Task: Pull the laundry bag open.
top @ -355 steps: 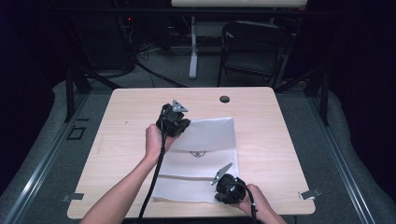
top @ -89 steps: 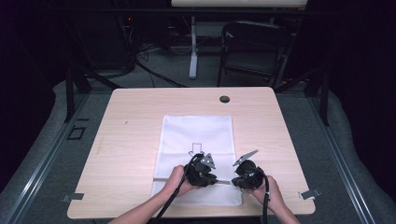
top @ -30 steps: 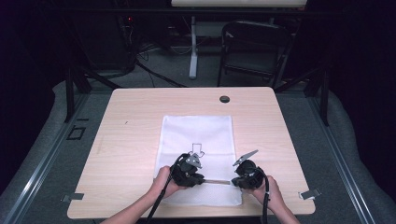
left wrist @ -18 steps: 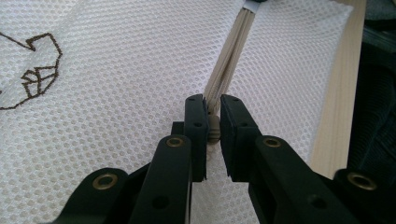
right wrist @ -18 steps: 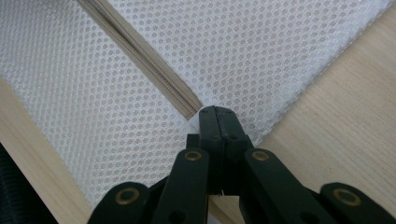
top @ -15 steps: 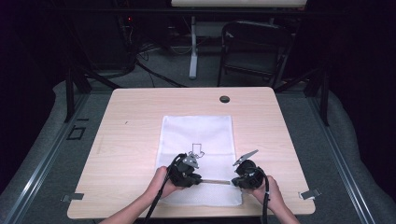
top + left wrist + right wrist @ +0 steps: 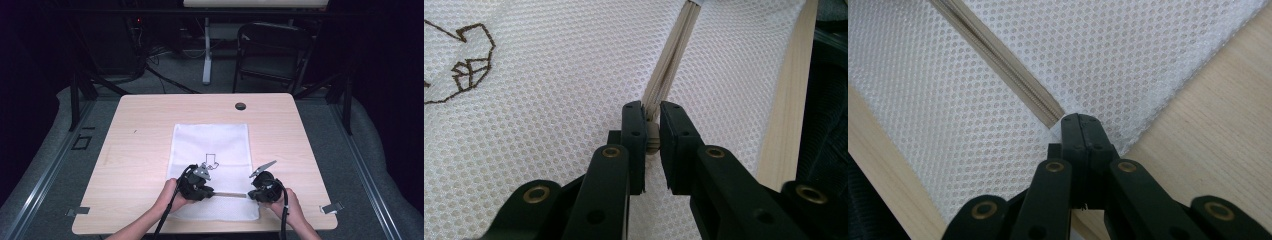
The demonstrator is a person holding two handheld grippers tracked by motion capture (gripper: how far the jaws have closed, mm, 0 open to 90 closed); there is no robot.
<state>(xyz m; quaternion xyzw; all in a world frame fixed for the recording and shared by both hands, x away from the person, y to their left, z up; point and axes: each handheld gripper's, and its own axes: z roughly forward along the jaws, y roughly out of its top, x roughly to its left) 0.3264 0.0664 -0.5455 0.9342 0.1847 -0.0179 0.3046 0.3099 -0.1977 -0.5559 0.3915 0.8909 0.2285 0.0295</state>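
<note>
no shift versus half a second back, both hands parked. left gripper [image 7: 651, 131] pinches the zipper pull [image 7: 652, 140] on the white mesh bag [image 7: 212, 150] at the counter's [image 7: 130, 150] near edge. right gripper [image 7: 1081, 125] clamps the bag's corner at the zipper [image 7: 998, 60] end.

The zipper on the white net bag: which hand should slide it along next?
Probably the left. The left gripper already pinches the zipper pull, so it can drag it along the zipper. The right gripper is shut on the mesh bag at the zipper's end, steadying it.
</note>
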